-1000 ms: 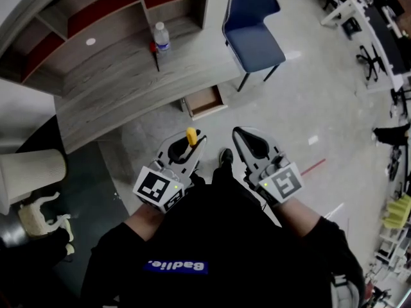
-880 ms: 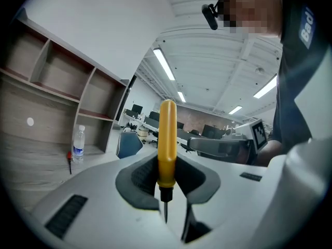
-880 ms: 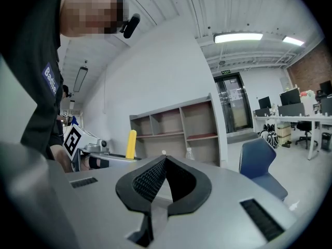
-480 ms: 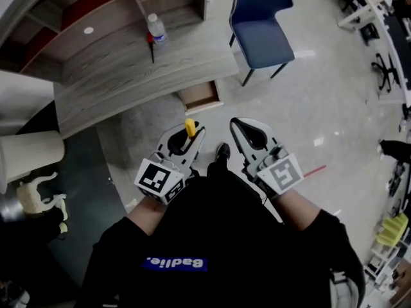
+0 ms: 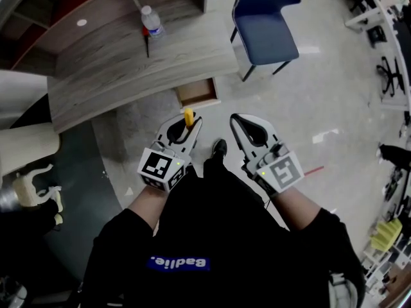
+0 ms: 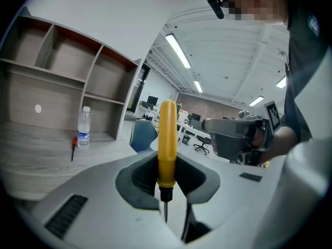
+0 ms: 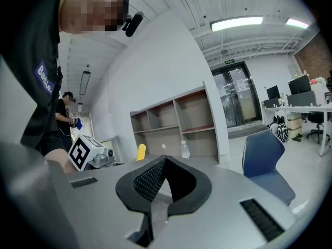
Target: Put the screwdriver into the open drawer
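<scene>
Left tongs: your left tongs (image 5: 185, 123) were clamped on the yellow screwdriver (image 5: 189, 116), with the pads pressed against its handle.
Right tongs: your right tongs (image 5: 237, 120) were closed with nothing between them, held level with the left pair and just to its right.
Screwdriver: it sat in the left tongs, well off the floor and not yet in the drawer.
Long axis: the handle ran along the tongs and stuck out past the tips. The thin metal shaft pointed back toward your hand.
Open drawer: the open drawer (image 5: 198, 94) hung pulled out under the near edge of the surface (image 5: 115, 76), and what showed of its inside looked bare.
Key relation: the drawer lay just beyond the screwdriver's handle end, on the far side and slightly to the right. Your left hand was clearly the nearer one, so I judged this to be a short carry forward.
Bystanders: a water bottle (image 5: 149, 19) stood farther back on the surface, and a blue chair (image 5: 264, 18) stood to the far right.
</scene>
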Demonstrator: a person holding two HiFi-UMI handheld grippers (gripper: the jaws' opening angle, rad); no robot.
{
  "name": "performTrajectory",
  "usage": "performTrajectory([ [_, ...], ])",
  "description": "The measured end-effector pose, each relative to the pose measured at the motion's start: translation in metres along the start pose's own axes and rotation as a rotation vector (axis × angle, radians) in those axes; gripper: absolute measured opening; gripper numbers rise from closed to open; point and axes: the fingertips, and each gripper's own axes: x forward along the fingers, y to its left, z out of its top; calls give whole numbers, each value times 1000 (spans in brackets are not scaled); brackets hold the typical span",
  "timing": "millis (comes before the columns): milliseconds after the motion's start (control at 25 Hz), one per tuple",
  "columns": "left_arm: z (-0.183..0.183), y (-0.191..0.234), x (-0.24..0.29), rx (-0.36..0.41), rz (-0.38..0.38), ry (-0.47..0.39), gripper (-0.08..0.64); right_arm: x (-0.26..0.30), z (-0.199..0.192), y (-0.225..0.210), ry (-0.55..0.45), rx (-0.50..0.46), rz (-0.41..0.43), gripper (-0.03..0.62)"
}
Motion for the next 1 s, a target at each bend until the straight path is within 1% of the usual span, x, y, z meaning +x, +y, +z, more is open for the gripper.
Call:
performTrajectory([
  [160, -19, 17, 16, 8, 18, 37, 69, 9, -13, -11, 20, 9, -3, 26],
  [360, -46, 33, 37, 61, 32, 127, 68, 21, -24, -19, 30, 17, -3, 26],
  [520, -77, 50, 49, 78, 34, 173, 67, 31, -37, -23, 37, 19, -5, 26],
  [800, -121, 82, 72, 105, 50, 260, 67, 48, -59, -25, 52, 25, -3, 26],
  [1000, -156, 102, 91, 148, 50, 333, 67, 59, -83, -32, 82, 34, -12, 26],
])
